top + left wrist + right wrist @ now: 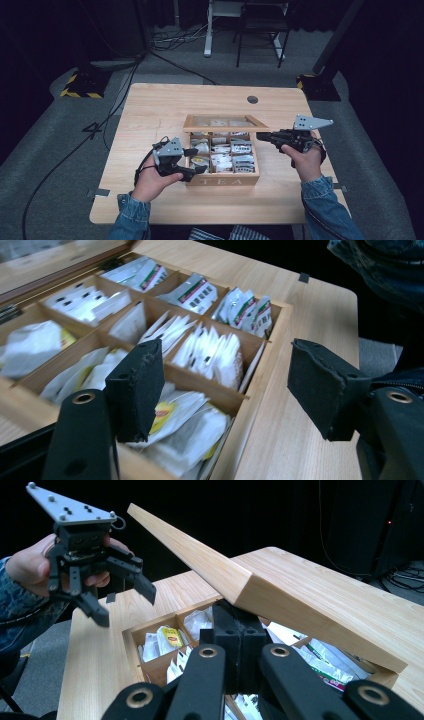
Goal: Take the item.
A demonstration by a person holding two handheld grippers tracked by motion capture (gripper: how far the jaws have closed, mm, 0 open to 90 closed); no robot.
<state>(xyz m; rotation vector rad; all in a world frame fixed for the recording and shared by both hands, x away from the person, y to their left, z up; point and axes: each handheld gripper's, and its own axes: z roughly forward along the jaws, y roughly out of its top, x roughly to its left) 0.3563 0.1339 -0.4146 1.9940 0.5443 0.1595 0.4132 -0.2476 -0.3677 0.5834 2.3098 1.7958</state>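
A wooden tea box (222, 179) marked TEA stands mid-table, its compartments packed with tea bags (210, 350). Its glass-panelled lid (225, 122) is partly raised and slants over the box (131, 645). The tips of my right gripper (261, 135) sit at the lid's right front corner. In the right gripper view this gripper (240, 615) is shut with nothing between its pads, and the lid (300, 595) rests on top of them. My left gripper (196, 161) hovers open over the box's front left corner. A yellow-labelled bag (162, 415) lies below the left gripper (225, 355), also seen as (125, 607).
The light wooden table (150, 115) has a round cable hole (252, 99) near its far edge. Cables (115, 110) trail off the table's left side to the floor. A chair (260, 30) and desk legs stand beyond the table.
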